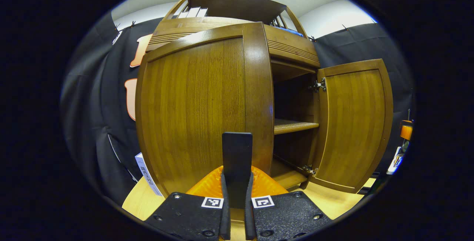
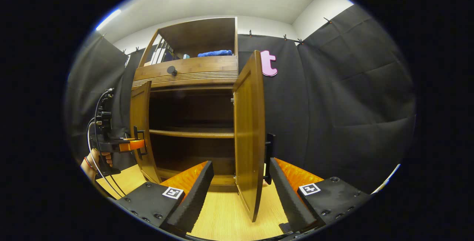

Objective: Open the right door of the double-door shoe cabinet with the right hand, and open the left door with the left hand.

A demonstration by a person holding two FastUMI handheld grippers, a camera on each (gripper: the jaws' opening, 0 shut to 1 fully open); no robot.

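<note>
A folded blue cloth lies on the open upper shelf, over toward its right side. To its left a few pale, flat items stand upright like books or folders, leaning against slim wooden bars; what they are exactly I cannot tell. Black cloth hangs all around as the booth's wall, clipped along its top edge beneath a white wall and ceiling. The floor is light wood. A white box with printing leans low at the left.

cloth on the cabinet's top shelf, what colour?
Blue cloth, clearest in the right gripper view.
</note>
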